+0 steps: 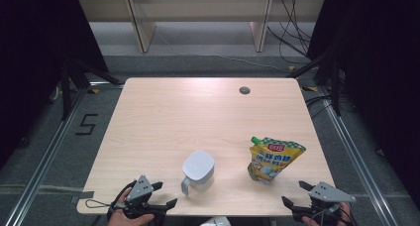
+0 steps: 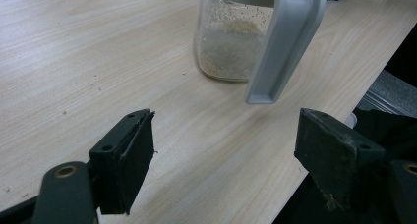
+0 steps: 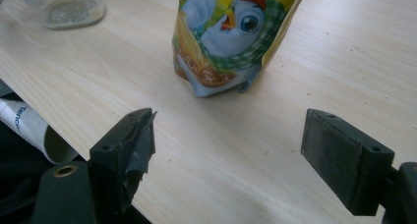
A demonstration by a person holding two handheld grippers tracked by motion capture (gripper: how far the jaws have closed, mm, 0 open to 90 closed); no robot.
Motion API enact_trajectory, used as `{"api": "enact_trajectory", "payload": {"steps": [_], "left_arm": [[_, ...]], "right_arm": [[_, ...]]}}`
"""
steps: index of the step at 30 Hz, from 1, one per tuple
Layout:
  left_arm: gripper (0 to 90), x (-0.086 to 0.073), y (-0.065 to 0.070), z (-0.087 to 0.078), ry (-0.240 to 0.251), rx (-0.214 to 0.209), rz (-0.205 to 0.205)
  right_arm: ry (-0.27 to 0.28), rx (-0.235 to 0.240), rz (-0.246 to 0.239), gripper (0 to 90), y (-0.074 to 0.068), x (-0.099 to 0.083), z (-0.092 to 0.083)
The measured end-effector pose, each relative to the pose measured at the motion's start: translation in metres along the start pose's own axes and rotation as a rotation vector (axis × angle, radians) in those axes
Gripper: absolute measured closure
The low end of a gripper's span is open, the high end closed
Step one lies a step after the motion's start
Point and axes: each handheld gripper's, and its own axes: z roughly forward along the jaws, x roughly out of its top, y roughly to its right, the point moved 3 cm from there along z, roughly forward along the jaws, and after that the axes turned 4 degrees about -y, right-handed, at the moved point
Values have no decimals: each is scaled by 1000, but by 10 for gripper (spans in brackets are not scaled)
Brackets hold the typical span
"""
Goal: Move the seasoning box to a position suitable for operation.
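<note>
left tool [image 1: 157, 195]: released, faces jar [image 1: 198, 170] handle for a grasp | right tool [image 1: 297, 195]: released, aimed at pouch [image 1: 274, 158] | jar and pouch upright near front edge of table [image 1: 168, 112], within reach

High view: overhead, facing forward over whole worktop [image 1: 163, 117]. Gripper views: low, close, near edge; both share the jar [image 2: 228, 42] with it.
</note>
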Motion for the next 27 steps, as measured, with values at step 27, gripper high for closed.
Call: {"api": "enact_trajectory", "payload": {"steps": [27], "left_arm": [[218,16,14,6,39,-26,-44]], "right_arm": [[7,-6,-12,196,-1,0,1]]}}
